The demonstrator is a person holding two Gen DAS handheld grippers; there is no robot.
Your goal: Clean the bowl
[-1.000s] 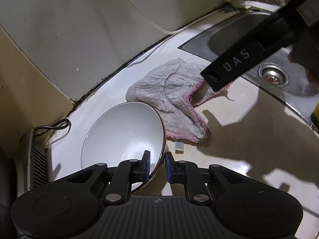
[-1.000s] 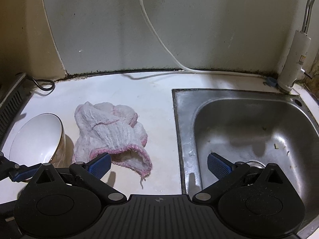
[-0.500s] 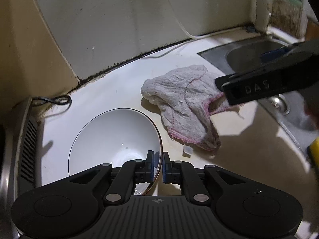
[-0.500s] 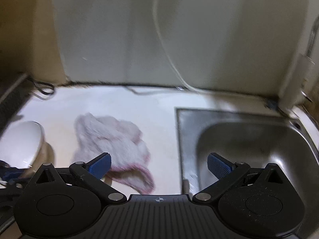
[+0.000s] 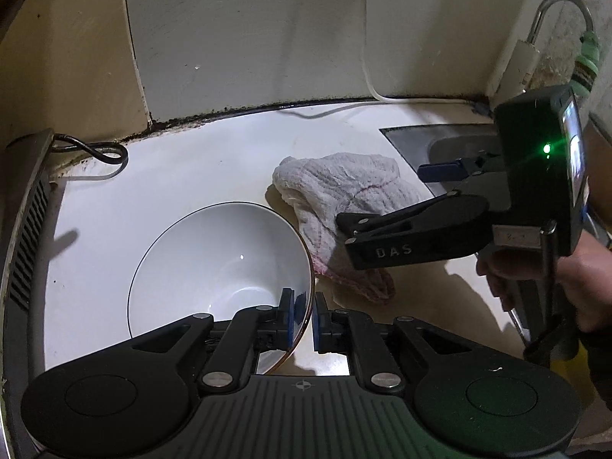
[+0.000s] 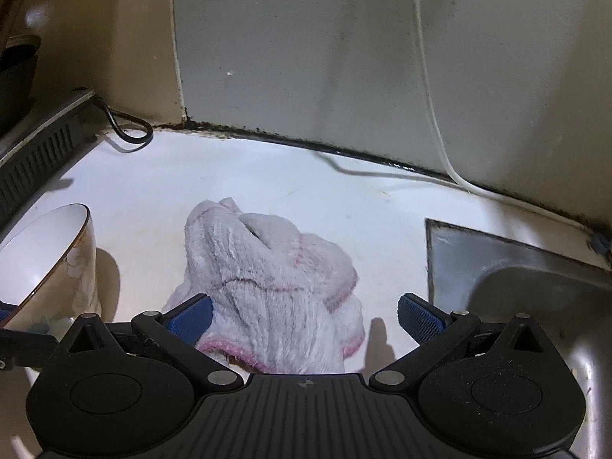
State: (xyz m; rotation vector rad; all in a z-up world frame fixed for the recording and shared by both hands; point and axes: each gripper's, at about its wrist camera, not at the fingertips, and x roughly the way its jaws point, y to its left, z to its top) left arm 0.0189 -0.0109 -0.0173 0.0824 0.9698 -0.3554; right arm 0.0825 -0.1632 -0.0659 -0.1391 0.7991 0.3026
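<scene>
A white bowl [image 5: 218, 267] with a thin dark rim is tipped up on the pale counter, and my left gripper [image 5: 303, 315] is shut on its near rim. The right wrist view shows the same bowl [image 6: 42, 260] at the left edge. A crumpled white cloth [image 6: 275, 290] with pink trim lies in the middle of the counter. My right gripper [image 6: 304, 315] stands open right over the cloth, one blue pad on each side of it, not pressing. From the left wrist view the right gripper [image 5: 386, 199] hangs over the cloth [image 5: 344, 187], held by a hand [image 5: 573, 275].
A steel sink [image 6: 528, 287] is sunk into the counter at the right, with a faucet [image 5: 535, 23] behind it. A white cable [image 6: 432, 107] runs down the back wall. A black cord [image 6: 128, 130] and a vented appliance [image 6: 34, 160] sit at the left.
My right gripper has moved left from over the sink and dropped down over the cloth, jaws still open. My left gripper has rolled and tilted the bowl while keeping its hold on the rim.
</scene>
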